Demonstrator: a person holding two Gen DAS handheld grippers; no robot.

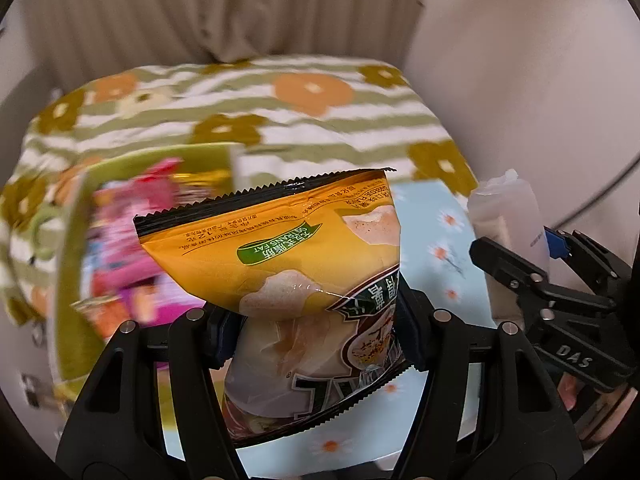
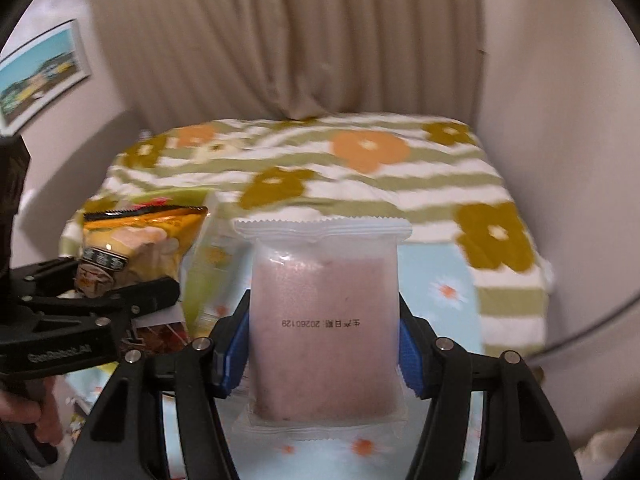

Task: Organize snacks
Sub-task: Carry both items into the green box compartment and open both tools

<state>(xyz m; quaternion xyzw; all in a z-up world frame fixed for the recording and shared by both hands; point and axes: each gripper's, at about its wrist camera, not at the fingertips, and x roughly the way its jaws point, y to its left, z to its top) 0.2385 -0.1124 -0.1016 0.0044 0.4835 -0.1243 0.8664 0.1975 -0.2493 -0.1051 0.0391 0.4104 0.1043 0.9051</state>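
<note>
Left tool (image 1: 316,340) pinching orange snack bag (image 1: 288,252) low across its printed face, bag standing up and forward from the pads, serrated seal uppermost; right tool (image 2: 324,356) pinching clear-wrapped pink cake (image 2: 324,332) by both side edges, wrapper upright, date print inverted; both items carried clear of the surface, near each other, not touching. Risks, judged: bag gripped on air-filled film, so likely to slide or swing if the tool tilts sharply, contents crushed if squeezed harder; cake soft, wrapper slick, hold only on the edges, so possible slip downward or denting; the two tools close, collision plausible when both aim for the same container; frames blurred, suggesting fast motion that would worsen any swing. Green box (image 1: 72,264) with pink packets at left of left view, apparent destination, not certain. Surface: light blue daisy-print cloth (image 2: 444,280) below; beyond it green-striped blanket (image 2: 360,176) with orange and olive flowers, likely a bed. Room: beige curtain (image 2: 288,40) behind, pale walls, framed picture (image 2: 40,76) at upper left.
</note>
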